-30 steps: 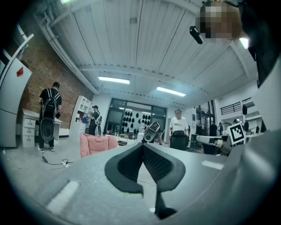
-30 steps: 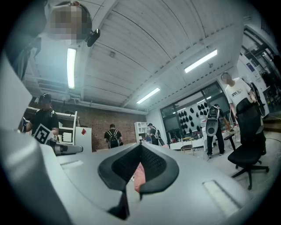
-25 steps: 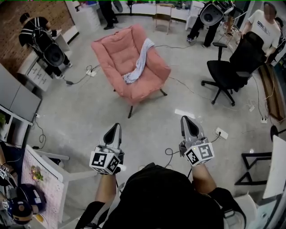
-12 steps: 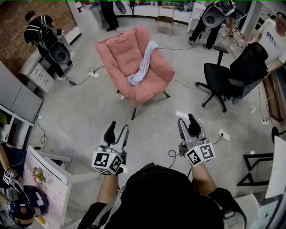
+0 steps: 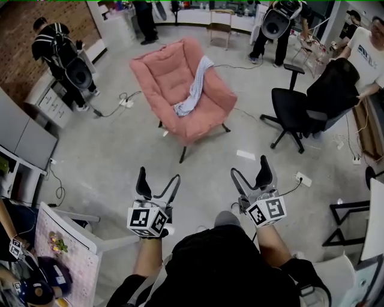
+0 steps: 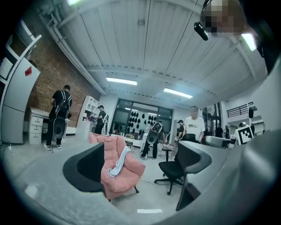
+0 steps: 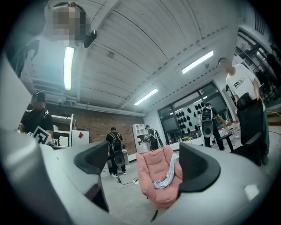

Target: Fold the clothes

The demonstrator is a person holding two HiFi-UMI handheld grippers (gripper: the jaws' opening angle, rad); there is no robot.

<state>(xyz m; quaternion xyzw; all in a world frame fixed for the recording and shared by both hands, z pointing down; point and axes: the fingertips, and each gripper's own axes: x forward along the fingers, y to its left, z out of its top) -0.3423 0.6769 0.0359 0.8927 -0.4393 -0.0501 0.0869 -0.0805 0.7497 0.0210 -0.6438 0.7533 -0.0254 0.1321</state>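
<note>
Garment (image 5: 193, 90) drapes the armchair (image 5: 162, 72) — well beyond left tool (image 5: 159, 175) and right tool (image 5: 249, 166), jaws just opened, empty.

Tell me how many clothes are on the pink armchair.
1. A pale garment hangs from the top of the pink armchair down onto its seat; nothing else shows, though folds could hide another.

1 pink armchair (image 5: 174, 90) w/ 1 pale cloth (image 5: 193, 90) on it. 1 black office chair (image 5: 294, 108). 2 claws: left claw (image 5: 159, 178), right claw (image 5: 250, 169). 2 floor power strips: strip by armchair (image 5: 126, 102), strip at right (image 5: 302, 178). 4 standing ppl clear: person at left (image 5: 55, 42), person top centre (image 5: 144, 18), person top right (image 5: 277, 21), person in white tee (image 5: 367, 54); poss. a 5th at far right edge, can't tell.
</note>
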